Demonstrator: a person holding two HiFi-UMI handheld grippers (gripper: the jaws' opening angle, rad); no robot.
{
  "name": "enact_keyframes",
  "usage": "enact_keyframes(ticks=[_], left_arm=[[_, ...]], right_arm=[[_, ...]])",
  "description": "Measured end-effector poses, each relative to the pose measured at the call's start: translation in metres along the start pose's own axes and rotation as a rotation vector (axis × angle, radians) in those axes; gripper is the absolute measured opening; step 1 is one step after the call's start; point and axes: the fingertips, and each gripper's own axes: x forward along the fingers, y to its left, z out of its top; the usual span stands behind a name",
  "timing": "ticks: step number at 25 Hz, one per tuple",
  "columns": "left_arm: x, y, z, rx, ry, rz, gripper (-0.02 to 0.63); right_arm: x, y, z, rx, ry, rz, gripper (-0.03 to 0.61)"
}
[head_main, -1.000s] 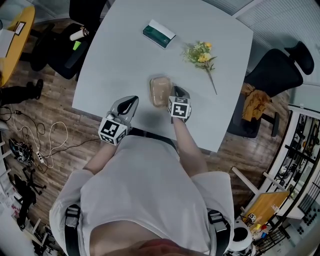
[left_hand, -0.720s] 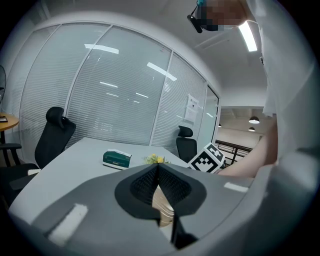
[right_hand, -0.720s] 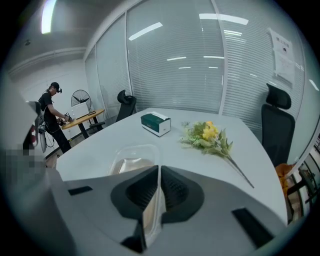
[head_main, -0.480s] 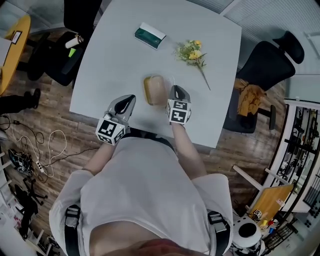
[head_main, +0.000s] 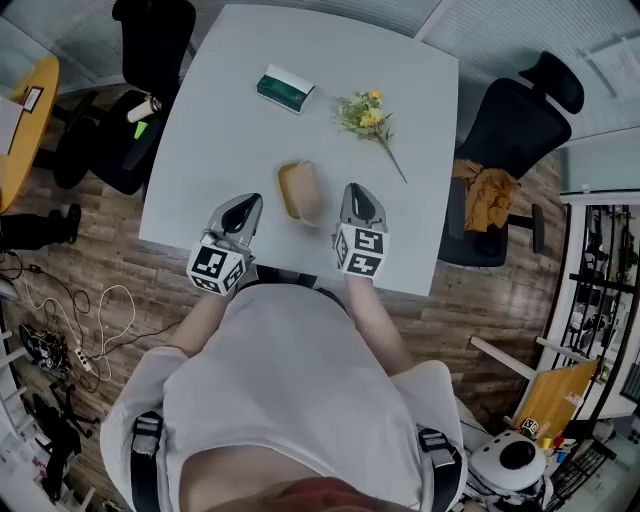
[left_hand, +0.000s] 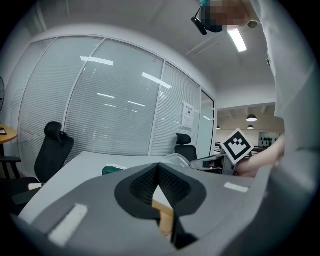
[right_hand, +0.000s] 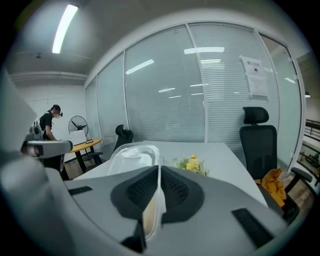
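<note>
Two grippers flanked the clear-lidded tan plastic container (head_main: 299, 190), its long axis running near-to-far: my right gripper (head_main: 356, 192) pinched its right rim; my left gripper (head_main: 247, 203), jaws pressed together, lay just left of it.

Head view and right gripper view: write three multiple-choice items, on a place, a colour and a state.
1. The flower sprig lies: A on the white table near the green box; B on a chair; C on the floor.
2. Its blooms are: A red; B yellow; C blue.
3. The right gripper is: A wide open; B shut on the clear plastic container's rim; C shut on nothing.
1 A, it rests on the tabletop; 2 B, yellow heads show; 3 B, the rim sits between closed jaws.
</note>
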Motion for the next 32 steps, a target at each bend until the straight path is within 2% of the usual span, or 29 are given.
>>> enact_keyframes(ticks=[7,17,23,32], left_arm=[[-0.007,-0.016,0.037,0.050,-0.079,-0.020,0.011],[-0.017,-0.031,0.080,0.106,-0.157,-0.040,0.011],[-0.018,-0.031,0.102,0.116,-0.205,-0.037,0.011],[-0.018,-0.034,0.108,0.114,-0.223,-0.038,0.011]], right_arm=[[-0.049,-0.001,0.037,0.031,-0.139,-0.021,0.023],[-0.101,-0.007,0.078,0.084,-0.286,-0.058,0.023],[-0.113,-0.010,0.098,0.063,-0.333,-0.065,0.021],[-0.116,-0.008,0.102,0.069,-0.337,-0.046,0.021]])
